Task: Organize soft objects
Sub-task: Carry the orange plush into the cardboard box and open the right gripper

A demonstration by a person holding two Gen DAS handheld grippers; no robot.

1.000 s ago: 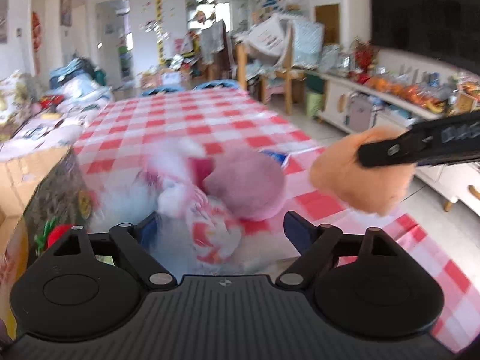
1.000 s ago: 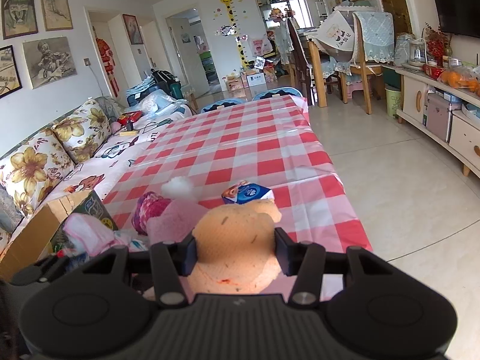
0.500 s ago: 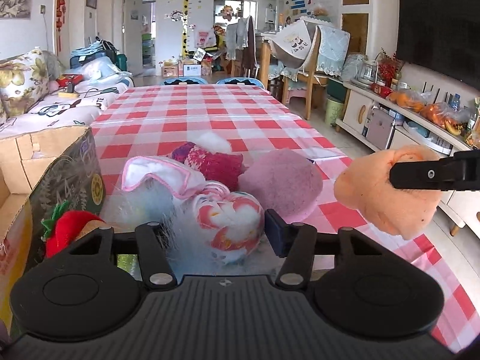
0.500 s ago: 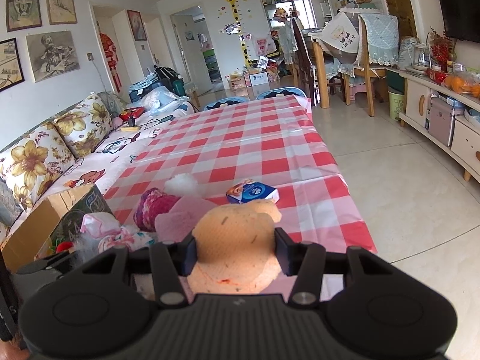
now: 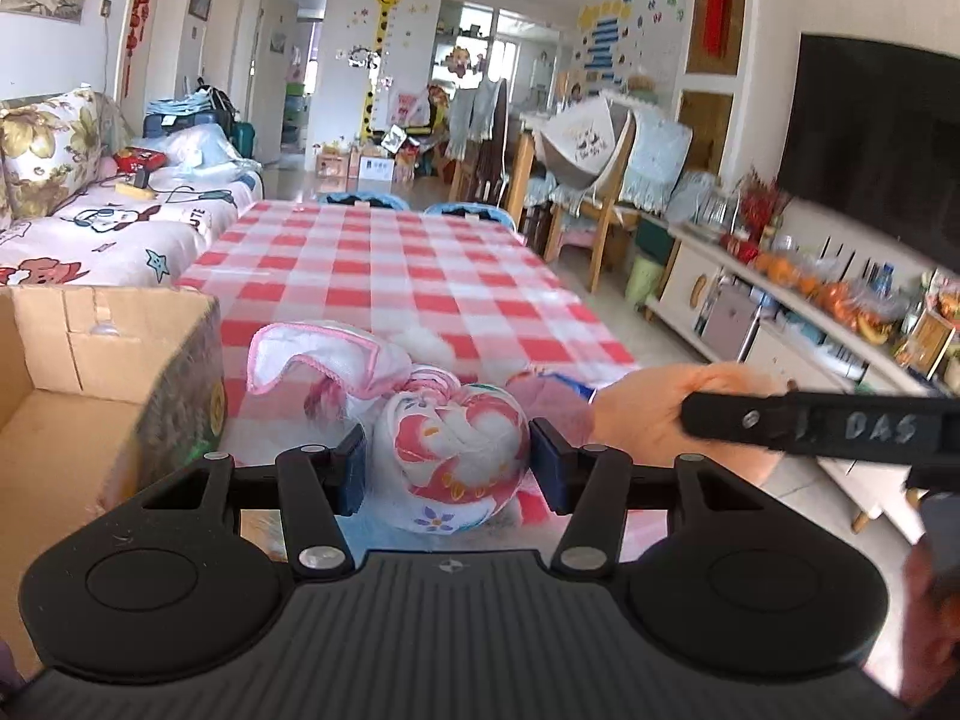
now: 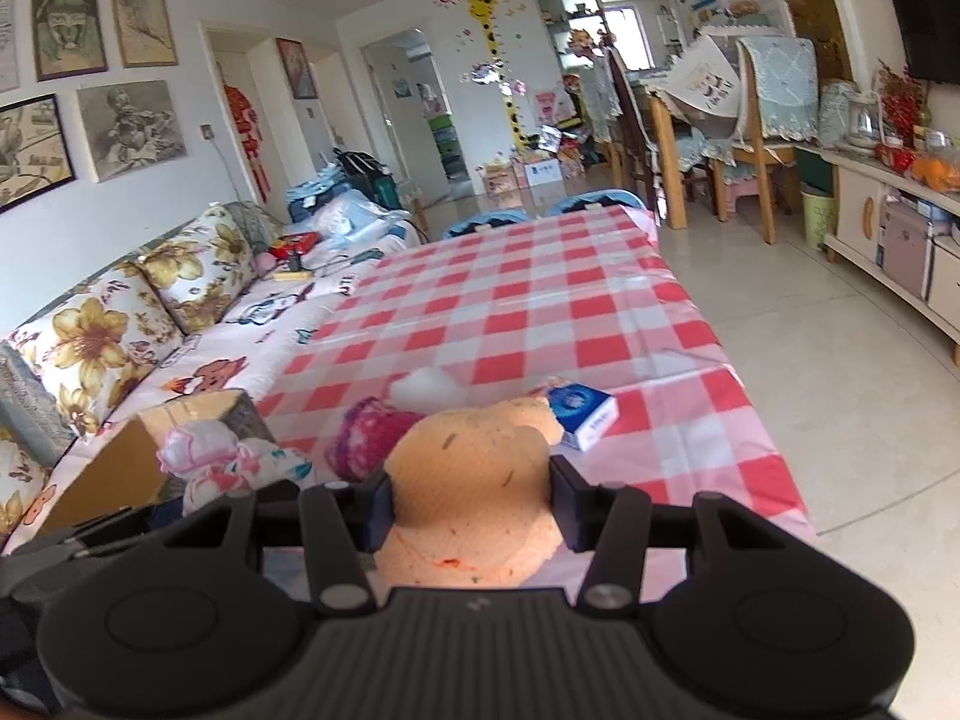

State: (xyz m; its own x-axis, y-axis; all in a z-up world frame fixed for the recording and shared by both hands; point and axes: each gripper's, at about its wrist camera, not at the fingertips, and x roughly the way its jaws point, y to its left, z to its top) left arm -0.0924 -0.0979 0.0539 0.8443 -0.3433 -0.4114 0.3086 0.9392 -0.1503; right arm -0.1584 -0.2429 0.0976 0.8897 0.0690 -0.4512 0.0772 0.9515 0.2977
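Note:
My left gripper (image 5: 447, 468) is shut on a white, pink and red patterned cloth bundle (image 5: 456, 456) with a pink-edged flap, held above the red checked table (image 5: 384, 276). The bundle also shows in the right wrist view (image 6: 228, 462). My right gripper (image 6: 471, 507) is shut on an orange sponge-like soft object (image 6: 474, 498), which the left wrist view shows to the right of the bundle (image 5: 648, 414). A purple-pink soft object (image 6: 372, 432) and a white fluffy ball (image 6: 423, 387) lie on the table.
An open cardboard box (image 5: 90, 372) stands at the table's left, also in the right wrist view (image 6: 120, 462). A small blue box (image 6: 579, 411) lies on the table. A sofa (image 6: 120, 330) runs along the left. Chairs and a cabinet (image 5: 780, 324) stand at the right.
My left gripper has closed on the cloth bundle and lifted it off the table, moving left toward the cardboard box. The right gripper keeps holding the orange object, now closer to the left gripper.

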